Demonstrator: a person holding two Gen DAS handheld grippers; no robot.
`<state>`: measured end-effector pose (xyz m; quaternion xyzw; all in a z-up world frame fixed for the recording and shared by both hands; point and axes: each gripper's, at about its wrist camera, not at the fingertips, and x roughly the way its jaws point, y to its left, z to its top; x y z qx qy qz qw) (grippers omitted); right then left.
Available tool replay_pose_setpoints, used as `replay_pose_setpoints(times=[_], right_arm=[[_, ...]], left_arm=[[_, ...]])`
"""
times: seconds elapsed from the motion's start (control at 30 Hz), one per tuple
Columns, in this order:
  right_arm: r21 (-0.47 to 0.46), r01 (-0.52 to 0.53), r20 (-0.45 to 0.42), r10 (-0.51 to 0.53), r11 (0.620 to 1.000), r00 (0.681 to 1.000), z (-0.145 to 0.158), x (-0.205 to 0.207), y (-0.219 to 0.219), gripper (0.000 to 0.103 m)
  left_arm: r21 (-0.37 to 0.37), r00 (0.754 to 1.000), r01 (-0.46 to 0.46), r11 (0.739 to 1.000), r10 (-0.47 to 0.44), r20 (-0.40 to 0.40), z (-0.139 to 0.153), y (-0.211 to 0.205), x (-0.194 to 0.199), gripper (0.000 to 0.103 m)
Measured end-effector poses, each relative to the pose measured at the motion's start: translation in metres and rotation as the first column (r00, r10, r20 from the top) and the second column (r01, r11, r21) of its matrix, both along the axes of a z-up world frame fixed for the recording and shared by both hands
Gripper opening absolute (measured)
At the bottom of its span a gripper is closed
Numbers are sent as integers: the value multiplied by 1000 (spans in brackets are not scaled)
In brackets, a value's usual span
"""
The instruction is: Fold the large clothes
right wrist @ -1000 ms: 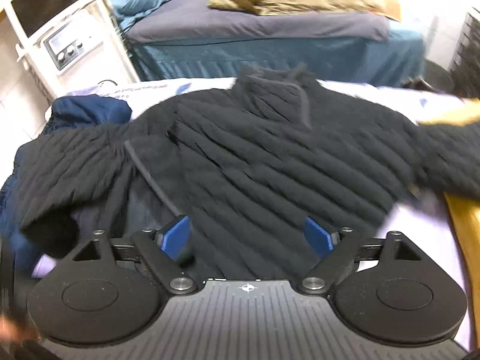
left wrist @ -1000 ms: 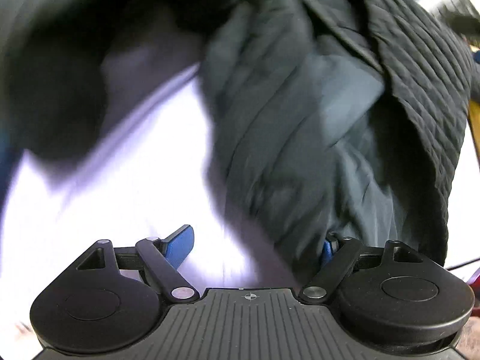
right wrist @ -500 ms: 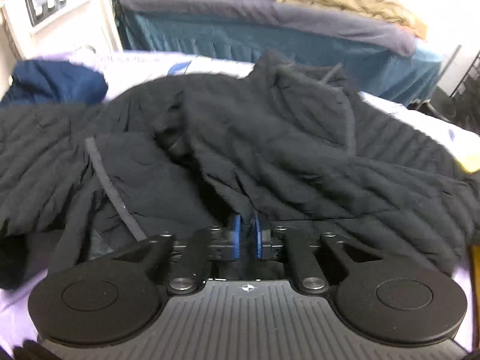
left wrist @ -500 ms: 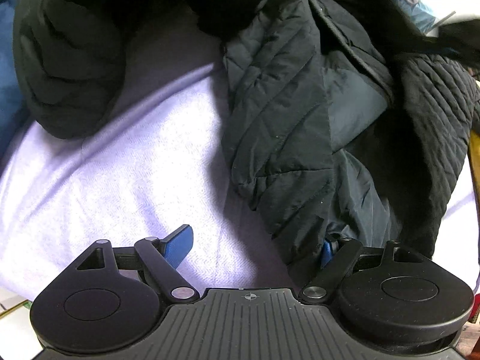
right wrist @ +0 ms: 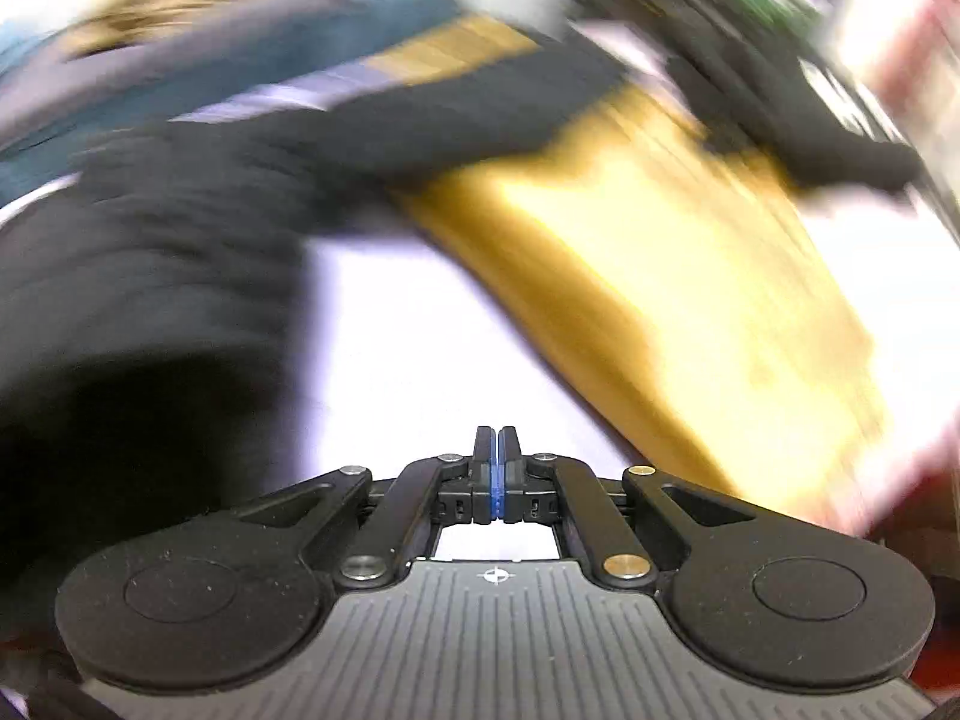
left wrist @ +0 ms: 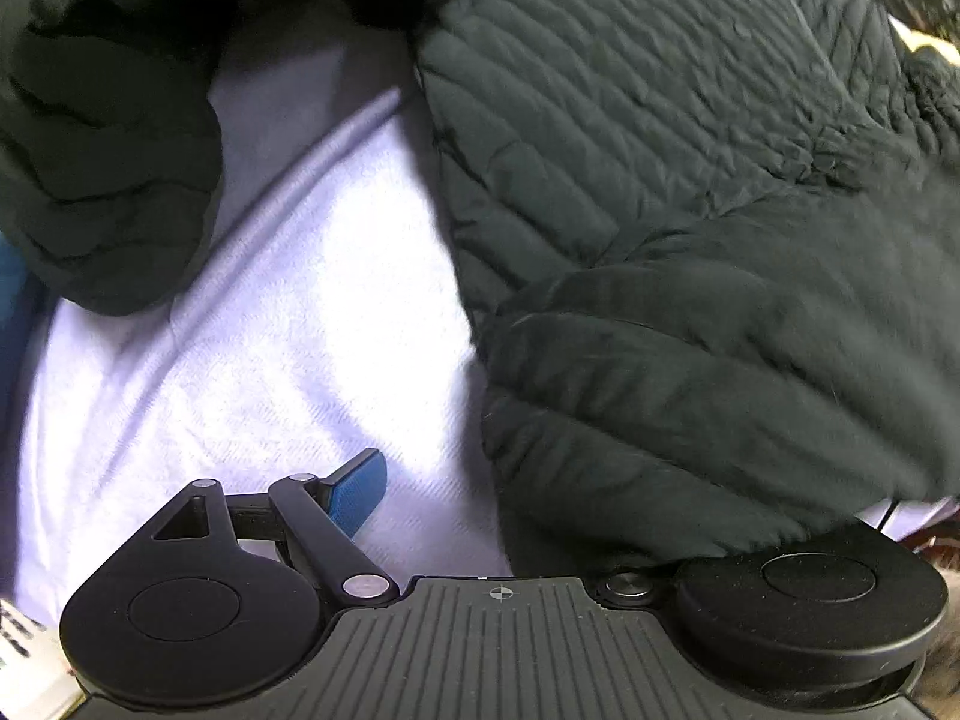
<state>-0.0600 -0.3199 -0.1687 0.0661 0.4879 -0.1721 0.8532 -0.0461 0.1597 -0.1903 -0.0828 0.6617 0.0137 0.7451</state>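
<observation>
Black quilted jacket lies spread on the lavender sheet — right-hand folds drape the left gripper, jaws wide open; right gripper jaws closed, empty.

Left wrist view: jacket lay on sheet, filling right and top of view. Folded part of it draped over right side of left gripper, hiding that finger. Another part of jacket sat at upper left. Bare sheet between them, ahead of gripper. Right wrist view, blurred: jacket at left, second garment at right, sheet between, ahead of right gripper.
</observation>
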Motion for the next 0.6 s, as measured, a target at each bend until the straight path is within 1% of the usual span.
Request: replay_pose_setpoints(times=[0.03,0.07,0.1,0.13,0.17,0.2,0.23,0.27,0.33,0.4,0.43,0.47,0.5,0.53,0.57,0.6], right_arm=[[43,83,-32,-81,996,996,-8,-14,-20,3],[90,155,-68,-149,984,986,-16,-24,-35,7],[139,218,-96,-206,966,974,-24,-34,-47,8],[173,251,-104,-236,952,966,-26,-42,-53,9],[187,264,-101,-248,946,963,-27,-47,-56,27],[177,252,-98,-237,951,966,-27,-50,-56,55],[153,232,-100,-218,961,971,-25,-53,-56,66],[120,204,-97,-194,971,976,-23,-53,-54,74],[72,125,-50,-122,990,991,-12,-42,-55,75],[69,9,-6,-8,998,1000,2,-36,-55,83],[54,-54,14,53,997,999,10,-33,-55,87],[17,-112,33,112,994,993,17,-28,-56,88],[-42,-169,55,171,985,984,28,-25,-56,91],[-86,-209,71,215,974,974,36,-22,-57,92],[-109,-244,90,254,964,963,44,-19,-57,95],[-96,-290,125,300,952,946,52,-15,-61,96]], left_arm=[[-1,1000,17,1000,-17,-9,-1,0,-1,103],[0,999,41,999,-41,-20,-1,0,-2,103],[9,997,64,998,-63,-32,-1,1,-6,103],[20,996,83,996,-82,-42,0,1,-11,103],[21,994,94,995,-93,-50,2,3,-14,103],[14,994,95,995,-94,-51,4,7,-18,103],[0,995,87,996,-87,-38,9,13,-23,103],[-24,997,77,997,-77,-15,14,20,-31,103],[-76,998,61,995,-58,37,25,36,-46,103],[-109,996,51,993,-43,73,38,53,-62,103],[-118,996,36,992,-25,88,45,59,-69,103],[-124,994,7,992,6,107,52,68,-76,103],[-139,991,-30,990,47,127,58,75,-83,103],[-174,983,-78,982,105,149,64,85,-88,103],[-221,970,-128,967,169,177,70,93,-91,103],[-269,952,-169,948,228,203,70,93,-92,103]])
